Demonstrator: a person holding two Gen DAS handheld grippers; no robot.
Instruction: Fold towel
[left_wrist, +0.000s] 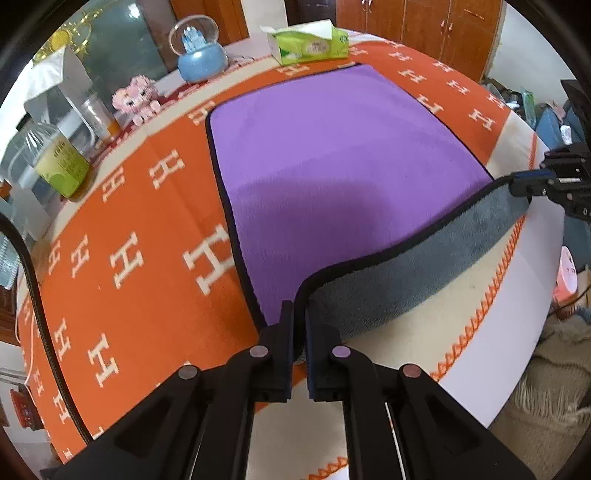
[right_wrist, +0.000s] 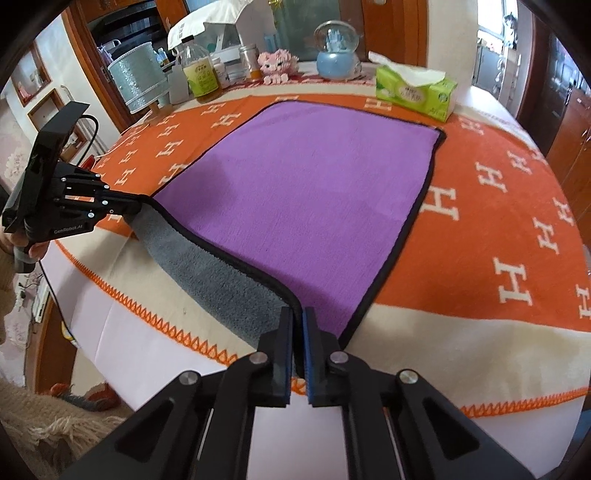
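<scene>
A purple towel with a black border and a grey underside lies on an orange blanket-covered table; it also shows in the right wrist view. My left gripper is shut on the towel's near left corner and holds it raised. My right gripper is shut on the near right corner. The near edge is lifted between them, grey side showing. The right gripper shows at the right edge of the left wrist view, the left gripper at the left of the right wrist view.
A green tissue box stands beyond the towel's far edge, also in the right wrist view. A blue snow globe, a pink toy, bottles and a silver basket line the far side. The table edge is near me.
</scene>
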